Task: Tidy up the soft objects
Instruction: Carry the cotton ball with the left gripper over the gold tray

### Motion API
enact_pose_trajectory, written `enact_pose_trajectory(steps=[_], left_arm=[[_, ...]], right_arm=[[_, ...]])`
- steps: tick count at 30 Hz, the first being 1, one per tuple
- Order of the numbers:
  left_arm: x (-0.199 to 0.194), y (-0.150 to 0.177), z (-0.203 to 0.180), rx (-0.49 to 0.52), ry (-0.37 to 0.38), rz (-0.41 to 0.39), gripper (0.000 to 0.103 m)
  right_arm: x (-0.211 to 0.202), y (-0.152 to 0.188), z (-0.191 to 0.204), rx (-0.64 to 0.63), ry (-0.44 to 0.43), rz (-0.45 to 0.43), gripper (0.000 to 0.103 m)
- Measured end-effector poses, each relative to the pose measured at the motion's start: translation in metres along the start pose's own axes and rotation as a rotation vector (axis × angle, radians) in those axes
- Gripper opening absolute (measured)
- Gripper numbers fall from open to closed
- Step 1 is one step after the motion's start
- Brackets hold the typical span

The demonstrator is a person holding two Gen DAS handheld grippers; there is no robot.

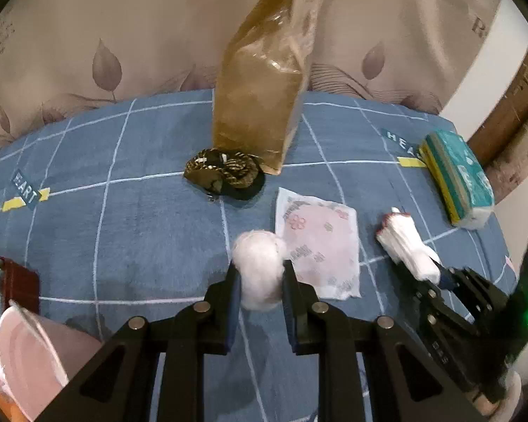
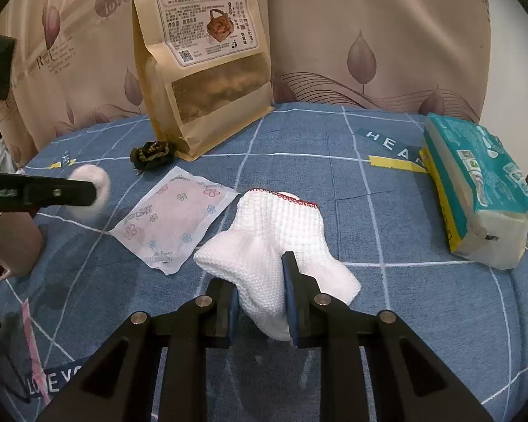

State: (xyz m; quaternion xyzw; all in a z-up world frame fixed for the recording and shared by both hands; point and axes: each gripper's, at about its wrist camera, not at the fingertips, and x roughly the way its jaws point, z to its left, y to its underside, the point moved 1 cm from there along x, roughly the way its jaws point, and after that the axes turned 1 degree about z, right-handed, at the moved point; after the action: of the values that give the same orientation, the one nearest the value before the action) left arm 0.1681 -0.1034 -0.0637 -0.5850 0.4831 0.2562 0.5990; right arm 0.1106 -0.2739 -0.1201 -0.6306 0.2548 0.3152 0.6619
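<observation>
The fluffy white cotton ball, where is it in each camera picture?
Left wrist view: the cotton ball sits low in the middle, squeezed in the left gripper.
Right wrist view: the cotton ball is at the left edge, behind a dark finger.
Shared landmark: the flowery flat packet lies just right of it.

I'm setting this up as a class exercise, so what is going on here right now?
A person works two handheld grippers over a blue checked bedspread. The left gripper is shut on a white cotton ball; the right gripper is shut on a white knitted glove. A flowered packet, tissue pack and snack bag lie untouched.
</observation>
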Motion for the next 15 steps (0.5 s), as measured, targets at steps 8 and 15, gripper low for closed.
enact_pose_trajectory(steps=[8, 15], left_arm=[[-0.027, 0.015, -0.008, 0.047, -0.012, -0.029, 0.021], [-0.057, 0.021, -0.007, 0.066, -0.02, -0.074, 0.021]], right_arm=[[0.0, 0.0, 0.003, -0.017, 0.02, 0.005, 0.02], [0.001, -0.001, 0.005, -0.037, 0.038, 0.01, 0.02]])
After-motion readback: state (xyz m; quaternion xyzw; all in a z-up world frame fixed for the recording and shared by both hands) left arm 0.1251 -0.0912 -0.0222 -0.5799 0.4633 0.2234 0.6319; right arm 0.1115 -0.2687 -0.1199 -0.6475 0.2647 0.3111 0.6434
